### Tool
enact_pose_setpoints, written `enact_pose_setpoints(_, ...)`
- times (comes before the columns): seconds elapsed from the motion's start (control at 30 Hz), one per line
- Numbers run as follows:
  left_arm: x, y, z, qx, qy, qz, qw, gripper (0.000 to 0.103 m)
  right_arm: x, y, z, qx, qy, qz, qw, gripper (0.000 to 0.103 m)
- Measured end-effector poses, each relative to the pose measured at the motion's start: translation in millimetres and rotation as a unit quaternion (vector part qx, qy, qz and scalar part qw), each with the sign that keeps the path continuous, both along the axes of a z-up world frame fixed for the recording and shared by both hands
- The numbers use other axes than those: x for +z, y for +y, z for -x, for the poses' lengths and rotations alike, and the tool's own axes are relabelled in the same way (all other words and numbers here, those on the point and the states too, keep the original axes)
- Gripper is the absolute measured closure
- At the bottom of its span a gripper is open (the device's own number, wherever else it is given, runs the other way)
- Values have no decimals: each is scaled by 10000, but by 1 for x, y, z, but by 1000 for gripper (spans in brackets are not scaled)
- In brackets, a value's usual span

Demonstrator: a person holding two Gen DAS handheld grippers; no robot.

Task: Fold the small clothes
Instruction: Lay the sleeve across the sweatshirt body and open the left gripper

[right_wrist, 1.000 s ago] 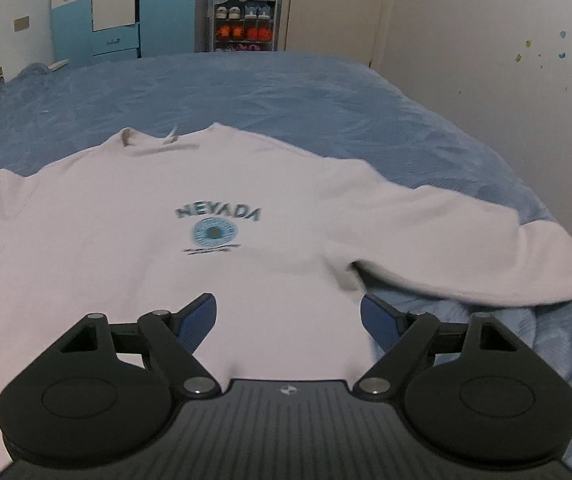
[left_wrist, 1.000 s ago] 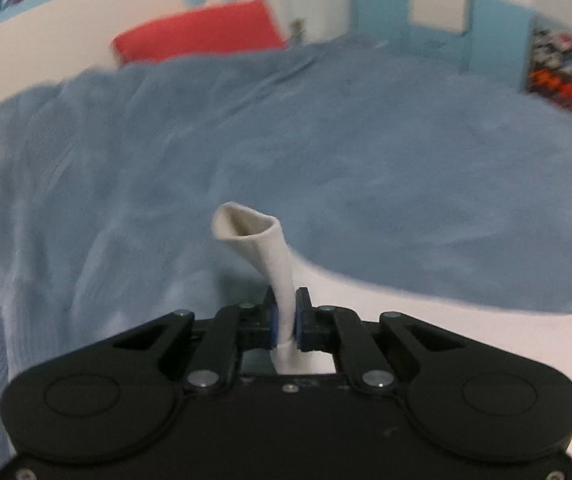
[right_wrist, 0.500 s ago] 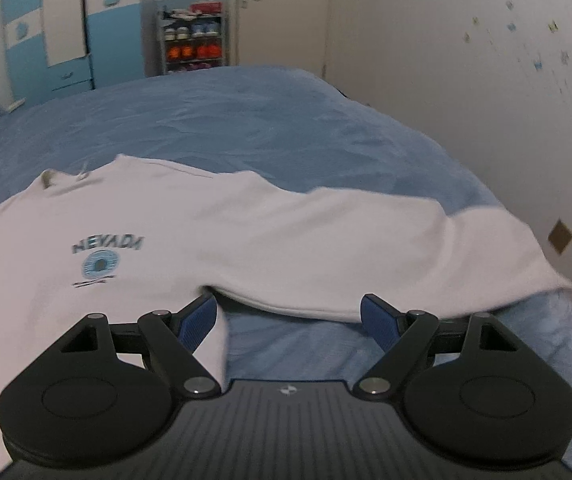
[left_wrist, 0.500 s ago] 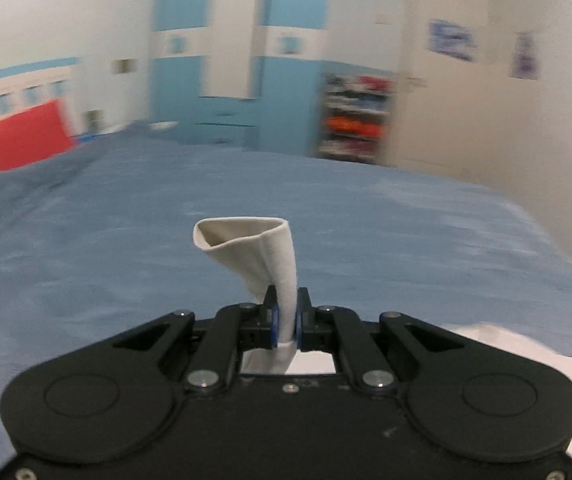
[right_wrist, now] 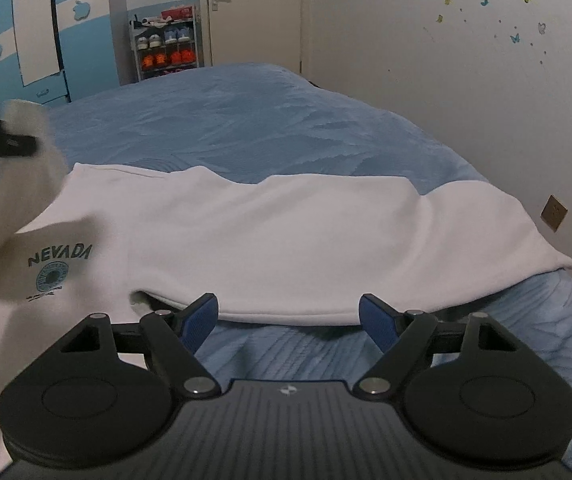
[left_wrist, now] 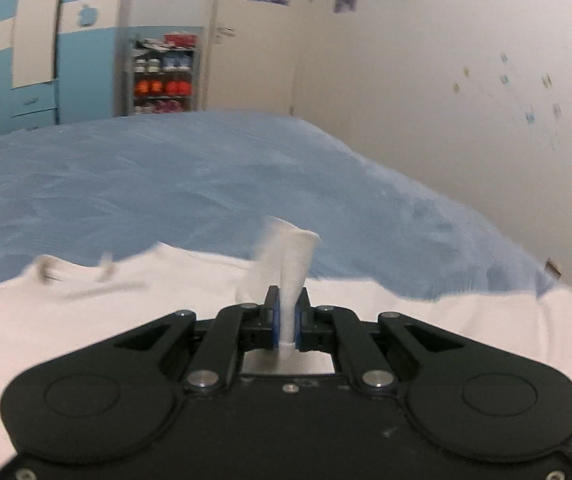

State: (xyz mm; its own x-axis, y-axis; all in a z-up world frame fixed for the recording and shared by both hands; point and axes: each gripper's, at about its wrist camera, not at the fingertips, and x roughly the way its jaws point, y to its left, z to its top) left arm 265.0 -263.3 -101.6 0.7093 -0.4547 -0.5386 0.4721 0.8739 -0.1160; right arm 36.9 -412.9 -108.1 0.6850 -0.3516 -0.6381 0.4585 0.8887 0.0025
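Note:
A white sweatshirt (right_wrist: 286, 240) with a "NEVADA" print (right_wrist: 59, 255) lies flat on the blue bed cover (right_wrist: 266, 120). Its right sleeve (right_wrist: 426, 236) stretches out toward the wall. My left gripper (left_wrist: 288, 300) is shut on the other sleeve's cuff (left_wrist: 291, 248), which sticks up between the pads above the shirt's body (left_wrist: 86, 320). In the right wrist view that gripper (right_wrist: 2, 142) enters at the left edge, with the lifted sleeve (right_wrist: 18, 184) hanging over the chest. My right gripper (right_wrist: 289, 320) is open, low over the right sleeve's near edge, with nothing between its pads.
The bed ends close to a white wall (right_wrist: 466, 100) on the right. A blue and white wardrobe (right_wrist: 26, 40), a shoe rack (right_wrist: 166, 48) and a door (right_wrist: 254, 12) stand beyond the far end. Bare blue cover lies behind the shirt.
My left gripper has swung right with the cuff, from over bare bed cover to above the shirt's body. My right gripper has shifted from the chest print to the right sleeve's near edge, still open.

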Motion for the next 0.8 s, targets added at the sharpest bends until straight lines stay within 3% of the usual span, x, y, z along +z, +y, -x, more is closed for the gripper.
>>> enact_pose_setpoints(0.1,-53,-40,-6,-135,307,-580,9978,92,-4,-5,-2,7,4,-192,9998,9)
enact_pose_setpoints(0.17,-95,-56,-16,-392,864,-911,9913,80,-7,-7,-2,40,-12,-295,9996,9)
enact_pose_setpoints(0.23,-109,-64,-7,-428,429,-1218,9907,79,-10,-9,-3,29,21,-339,9994,9)
enact_pose_setpoints(0.3,-102,-67,0,-472,247,-1518,9870,71,-11,-9,-4,51,56,-331,9994,9)
enact_pose_setpoints(0.37,-85,-61,3,-434,322,-1241,9908,58,-10,-7,-3,41,39,-241,9997,9)
enact_pose_setpoints(0.47,-70,-47,9,-330,468,-589,9966,51,-9,-7,-1,23,5,-212,9998,9)
enact_pose_setpoints(0.53,-83,-51,4,-185,576,-699,9957,47,-9,-7,0,32,-26,-276,9996,9)
enact_pose_setpoints(0.6,-113,-59,-16,-180,957,-974,9905,38,-11,-9,0,17,4,-314,9995,9)
enact_pose_setpoints(0.63,-122,-59,-17,-171,823,-933,9921,37,-13,-12,0,-12,21,-331,9995,9)
enact_pose_setpoints(0.73,-106,-53,-1,-106,665,-859,9940,39,-11,-31,8,-269,-37,-442,9987,17)
enact_pose_setpoints(0.8,-79,-36,19,-154,582,-746,9954,39,-4,-55,26,-555,-161,-464,9973,18)
